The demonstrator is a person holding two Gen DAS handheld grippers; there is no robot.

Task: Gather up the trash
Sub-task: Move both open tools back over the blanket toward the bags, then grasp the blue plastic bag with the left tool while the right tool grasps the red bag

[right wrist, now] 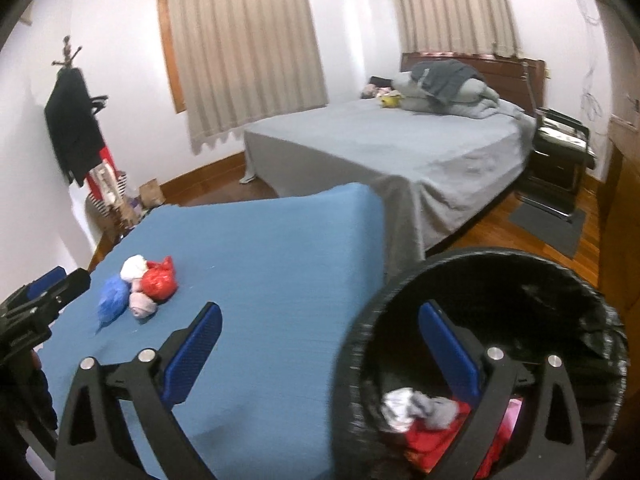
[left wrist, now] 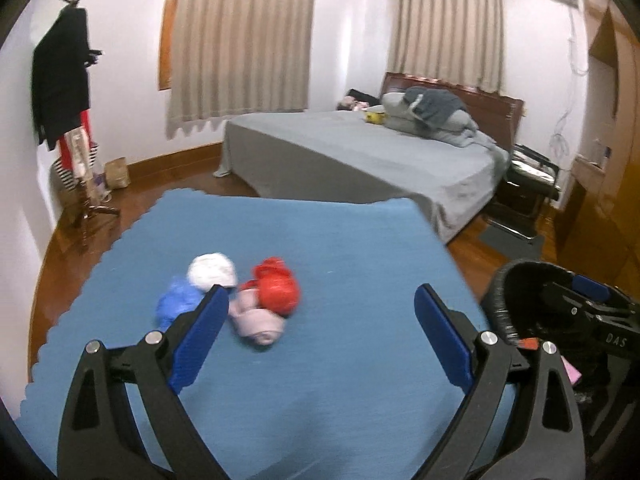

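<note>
Several crumpled trash wads lie together on the blue table cloth (left wrist: 340,248): a white one (left wrist: 212,271), a red one (left wrist: 277,286), a blue one (left wrist: 176,304) and a pale pink one (left wrist: 258,322). My left gripper (left wrist: 322,304) is open and empty, just short of them. The wads also show in the right wrist view: red (right wrist: 160,282), blue (right wrist: 113,300). My right gripper (right wrist: 322,322) is open and empty, over the rim of a black-lined bin (right wrist: 520,264) at the table's right edge. The bin holds white, grey and red trash (right wrist: 420,408).
A bed with grey sheets (left wrist: 360,152) stands behind the table. A coat rack with dark clothes (left wrist: 64,88) stands at the left wall. A dark folding chair (left wrist: 528,188) is beside the bed. Wooden cabinets (left wrist: 608,168) line the right side.
</note>
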